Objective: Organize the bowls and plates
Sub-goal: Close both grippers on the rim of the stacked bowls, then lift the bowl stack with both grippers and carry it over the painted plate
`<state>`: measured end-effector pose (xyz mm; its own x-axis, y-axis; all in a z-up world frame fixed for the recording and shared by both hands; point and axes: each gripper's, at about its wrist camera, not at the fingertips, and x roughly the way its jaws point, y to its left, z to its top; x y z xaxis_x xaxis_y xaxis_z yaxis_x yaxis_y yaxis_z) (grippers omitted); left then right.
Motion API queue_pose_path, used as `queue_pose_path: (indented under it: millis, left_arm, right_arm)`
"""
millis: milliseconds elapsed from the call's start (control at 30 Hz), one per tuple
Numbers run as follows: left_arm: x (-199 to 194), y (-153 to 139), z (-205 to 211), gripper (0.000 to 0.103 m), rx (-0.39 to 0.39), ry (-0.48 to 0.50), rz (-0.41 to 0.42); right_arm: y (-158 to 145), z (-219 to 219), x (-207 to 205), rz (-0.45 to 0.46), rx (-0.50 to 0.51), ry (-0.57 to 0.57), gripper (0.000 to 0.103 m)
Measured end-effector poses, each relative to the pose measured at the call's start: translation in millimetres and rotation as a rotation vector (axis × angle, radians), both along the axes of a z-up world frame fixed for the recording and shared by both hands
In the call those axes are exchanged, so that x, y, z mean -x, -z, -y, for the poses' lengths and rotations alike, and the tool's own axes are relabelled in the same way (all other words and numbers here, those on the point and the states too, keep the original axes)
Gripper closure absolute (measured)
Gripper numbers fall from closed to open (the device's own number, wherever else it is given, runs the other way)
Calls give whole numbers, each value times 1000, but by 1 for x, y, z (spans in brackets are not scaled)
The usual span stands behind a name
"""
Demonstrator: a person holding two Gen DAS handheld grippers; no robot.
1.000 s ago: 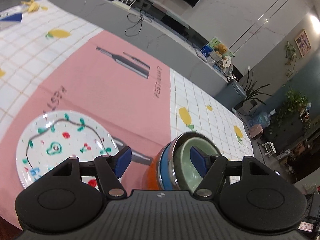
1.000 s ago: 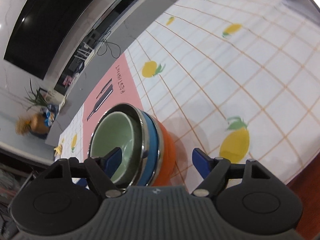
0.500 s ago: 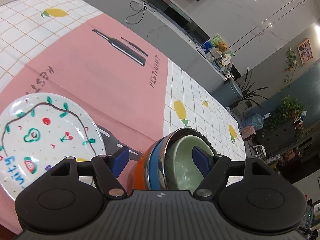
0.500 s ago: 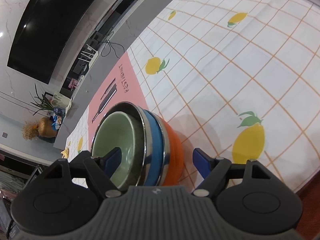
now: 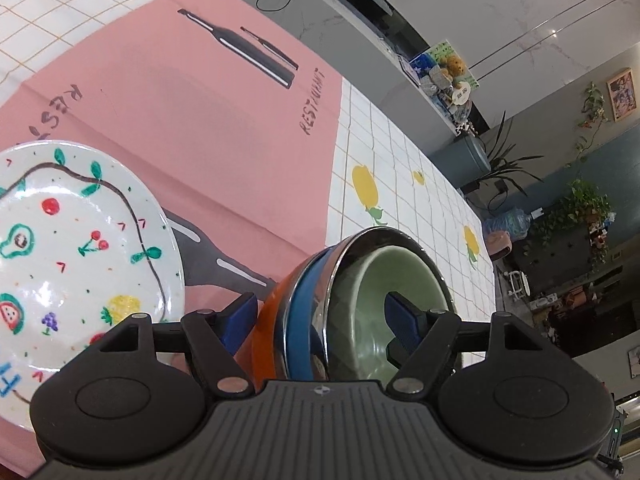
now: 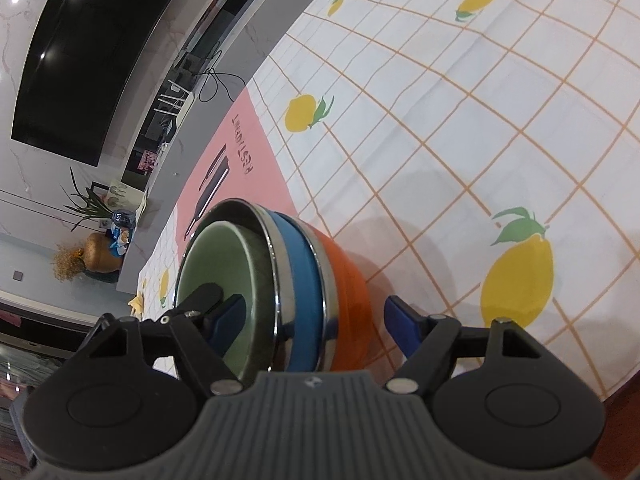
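Note:
A nested stack of bowls stands on the tablecloth: an orange bowl (image 5: 266, 320) outermost, then a blue one (image 5: 304, 300), a steel one (image 5: 384, 236) and a pale green bowl (image 5: 360, 300) innermost. My left gripper (image 5: 320, 316) is open and straddles the stack's near wall, with one finger outside the orange side and the other inside the green bowl. My right gripper (image 6: 313, 316) is open and straddles the same stack (image 6: 344, 280) from the other side, one finger in the green bowl (image 6: 224, 256). A white painted plate (image 5: 72, 248) lies left of the stack.
The plate rests on a pink placemat (image 5: 224, 128) printed with bottles. The lemon-print checked tablecloth (image 6: 460, 128) spreads to the right. The table's wooden edge (image 6: 624, 420) is close at the lower right. A grey counter (image 5: 360, 40) runs behind the table.
Both grippers have sunk and closed in on the bowl stack. The left one slid right off the plate, its jaws a little wider, and now straddles the stack's wall.

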<state>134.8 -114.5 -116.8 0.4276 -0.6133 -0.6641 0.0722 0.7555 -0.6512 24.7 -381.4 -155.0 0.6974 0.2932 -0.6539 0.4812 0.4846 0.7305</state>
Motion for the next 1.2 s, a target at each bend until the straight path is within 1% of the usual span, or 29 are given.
queue_pose_path:
  millis: [67,133,200,233,300,333,367,400,467,667,767,867,1033,1200]
  left_arm:
    - [-1,2,1,19,2,1,-12]
    - [-2,4,2,19,2,2,-24]
    - [-4,7,2,20,-4,10,-30]
    - [-4,8,2,23,-9,13,-34]
    - [-4,10,2,29,-21,14,-42]
    - [-4,11,3,32,-24,17,-47]
    - [-4,13,3,38,-23,21,-54]
    - [-3,14,3,40,-26,24,-62]
    - [-2,13,4,40,-34,23,-55]
    - [-3,13,0,42,-19,18,-69]
    - [-3,13,-1,43,-25,29,-57]
    - [-4,13,-2,43,-15,35,-64]
    - [-3,12,0,43,-23,43,-60]
    - [0,10,1,43,-27,50,-56]
  right_arm:
    - [1,0,0,-3,-9,-1,28]
    - [4,0,-2,-7,-18,-3,33]
    - [6,0,-3,-11,-31,-8,34]
    - [6,-1,-3,-11,-35,-11,34]
    - [6,-2,-4,-13,-31,-13,37]
    - [5,-2,-4,-17,-23,-11,40]
    - [5,-2,-4,-21,-20,-10,41]
    - [6,-2,-3,-20,-24,-8,42]
    - [7,-1,-3,-21,-30,-2,43]
    - [8,0,-2,-24,-40,9,44]
    - [8,0,-1,-24,-43,12,45]
    - [9,2,0,-22,-52,17,45]
    - [7,2,2,-30,-35,11,47]
    - [8,2,4,-33,-39,13,48]
